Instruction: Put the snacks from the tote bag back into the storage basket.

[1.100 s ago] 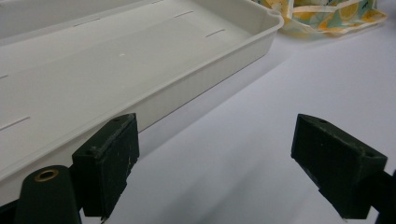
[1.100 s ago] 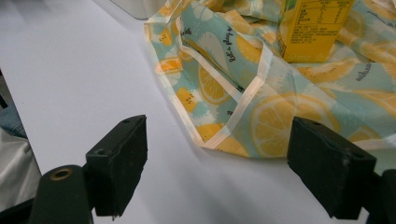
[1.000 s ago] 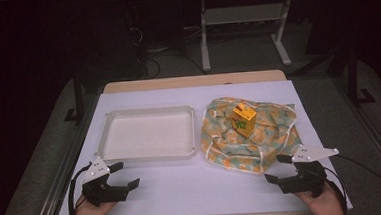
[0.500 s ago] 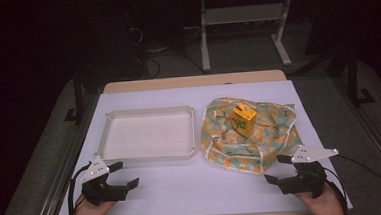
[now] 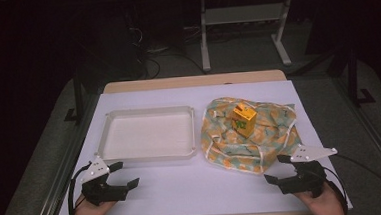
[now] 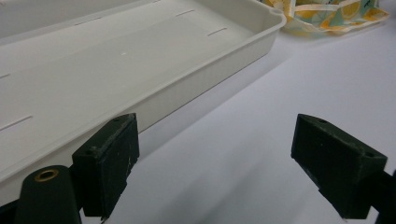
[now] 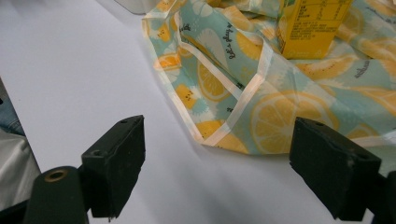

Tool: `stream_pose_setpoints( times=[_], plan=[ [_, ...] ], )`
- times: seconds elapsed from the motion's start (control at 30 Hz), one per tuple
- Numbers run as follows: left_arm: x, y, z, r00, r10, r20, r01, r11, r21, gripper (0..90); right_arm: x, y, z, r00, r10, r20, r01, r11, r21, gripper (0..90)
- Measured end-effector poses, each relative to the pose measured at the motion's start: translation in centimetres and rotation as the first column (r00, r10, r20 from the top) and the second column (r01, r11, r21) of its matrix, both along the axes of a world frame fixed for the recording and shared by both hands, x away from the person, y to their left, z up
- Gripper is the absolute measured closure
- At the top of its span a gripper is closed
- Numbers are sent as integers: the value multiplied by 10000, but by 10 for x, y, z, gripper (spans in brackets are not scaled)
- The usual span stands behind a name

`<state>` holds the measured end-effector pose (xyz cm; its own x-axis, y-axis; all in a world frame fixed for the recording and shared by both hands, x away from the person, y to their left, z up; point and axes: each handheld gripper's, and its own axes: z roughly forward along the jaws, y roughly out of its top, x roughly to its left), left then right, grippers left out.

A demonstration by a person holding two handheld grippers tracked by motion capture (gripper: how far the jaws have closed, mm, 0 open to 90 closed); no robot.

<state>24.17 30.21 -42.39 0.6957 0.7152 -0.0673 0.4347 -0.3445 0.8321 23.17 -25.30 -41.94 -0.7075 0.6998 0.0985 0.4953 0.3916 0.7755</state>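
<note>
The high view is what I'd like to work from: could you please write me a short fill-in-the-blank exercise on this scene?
1. The yellow carton stands on the lemon-print ____.
2. The white tray holds ____.
3. The jaws of both the left gripper and the right gripper stand ____.
4. The tray lies nearer the ____ gripper.

Missing words: cloth; nothing; open; left

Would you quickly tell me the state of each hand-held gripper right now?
Left hand-held gripper: open, holding nothing.
Right hand-held gripper: open, holding nothing.
</note>
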Motion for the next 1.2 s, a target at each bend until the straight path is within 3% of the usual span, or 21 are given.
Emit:
stream_pose_setpoints(
  times=[0.27, 0.87, 1.2],
  plan=[
    [0, -1, -1, 10000, -48, -36, 48, 10000, -1, 147, 3, 0, 4, 9999, -62, -149, 63, 10000, 68, 167],
    [0, -2, -1, 10000, -28, -83, 27, 10000, -49, 147, 15, 1, 25, 10000, 95, -10, -95, 9999, -77, 154],
    [1, -1, -1, 10000, -45, -17, 45, 10000, -83, 147, 30, 4, 33, 9999, 123, -72, -124, 9997, -200, 153]
  ],
)
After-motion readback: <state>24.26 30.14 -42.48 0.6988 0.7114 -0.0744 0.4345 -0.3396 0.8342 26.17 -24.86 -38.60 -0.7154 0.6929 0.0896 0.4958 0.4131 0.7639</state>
